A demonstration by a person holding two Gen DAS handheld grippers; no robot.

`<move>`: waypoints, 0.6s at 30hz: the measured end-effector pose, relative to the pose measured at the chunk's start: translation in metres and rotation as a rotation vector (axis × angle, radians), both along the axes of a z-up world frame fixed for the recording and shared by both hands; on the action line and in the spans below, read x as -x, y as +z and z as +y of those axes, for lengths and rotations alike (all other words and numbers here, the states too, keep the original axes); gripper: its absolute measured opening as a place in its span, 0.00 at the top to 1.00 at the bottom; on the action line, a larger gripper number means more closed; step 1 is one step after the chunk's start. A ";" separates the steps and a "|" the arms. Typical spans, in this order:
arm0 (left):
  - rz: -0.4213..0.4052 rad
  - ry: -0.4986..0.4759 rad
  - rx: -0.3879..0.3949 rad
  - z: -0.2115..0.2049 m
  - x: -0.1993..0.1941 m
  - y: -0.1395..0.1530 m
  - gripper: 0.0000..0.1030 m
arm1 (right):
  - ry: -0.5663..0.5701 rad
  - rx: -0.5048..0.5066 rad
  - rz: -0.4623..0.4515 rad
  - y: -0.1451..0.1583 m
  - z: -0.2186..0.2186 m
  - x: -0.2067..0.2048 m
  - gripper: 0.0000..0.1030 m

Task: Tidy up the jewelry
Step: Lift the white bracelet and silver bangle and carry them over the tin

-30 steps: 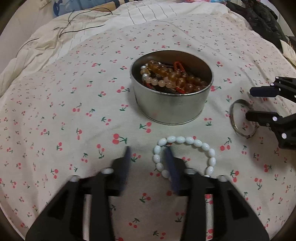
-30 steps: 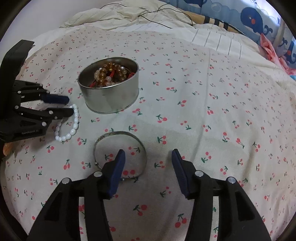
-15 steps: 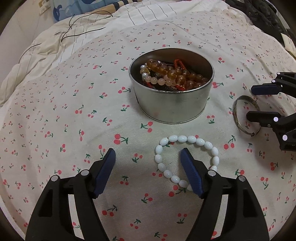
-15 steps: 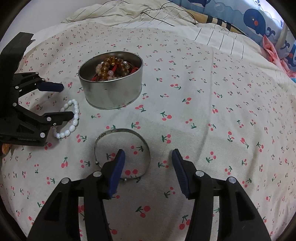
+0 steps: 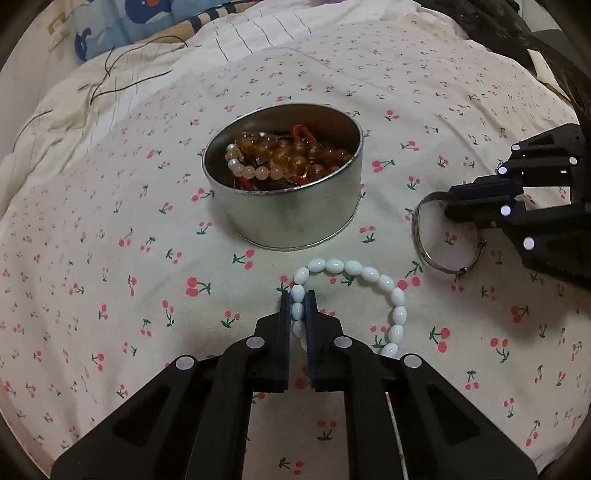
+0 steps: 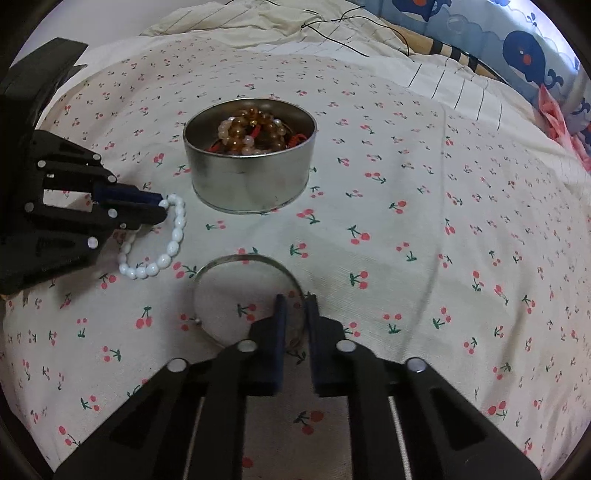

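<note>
A round metal tin (image 5: 295,221) holding amber and pink bead strings (image 5: 280,158) stands on the cherry-print bedsheet; it also shows in the right wrist view (image 6: 251,184). My left gripper (image 5: 297,299) is shut on the left side of a white bead bracelet (image 5: 369,275) lying just in front of the tin, also seen in the right wrist view (image 6: 173,236). My right gripper (image 6: 294,301) is shut on the right side of a silver bangle (image 6: 236,260) on the sheet; the bangle (image 5: 419,236) lies right of the tin in the left wrist view.
The cherry-print bedsheet (image 6: 424,221) covers a soft bed. A striped quilt (image 5: 258,33) with thin black cables (image 5: 122,74) lies behind the tin. A whale-print pillow (image 6: 528,55) is at the back. Dark clothing (image 5: 517,29) lies at the far right.
Both grippers were open half a second ago. The left has moved forward and closed on the white bracelet. The right has moved forward and closed on the bangle.
</note>
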State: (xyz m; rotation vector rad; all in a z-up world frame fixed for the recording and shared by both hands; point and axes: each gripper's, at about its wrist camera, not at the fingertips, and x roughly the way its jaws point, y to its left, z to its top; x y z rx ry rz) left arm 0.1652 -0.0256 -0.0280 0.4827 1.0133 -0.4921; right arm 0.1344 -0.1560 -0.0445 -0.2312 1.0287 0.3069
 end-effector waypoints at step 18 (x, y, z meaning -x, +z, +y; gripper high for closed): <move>-0.138 -0.028 0.056 0.000 0.012 0.035 0.94 | -0.025 -0.082 -0.056 0.021 -0.009 0.000 0.97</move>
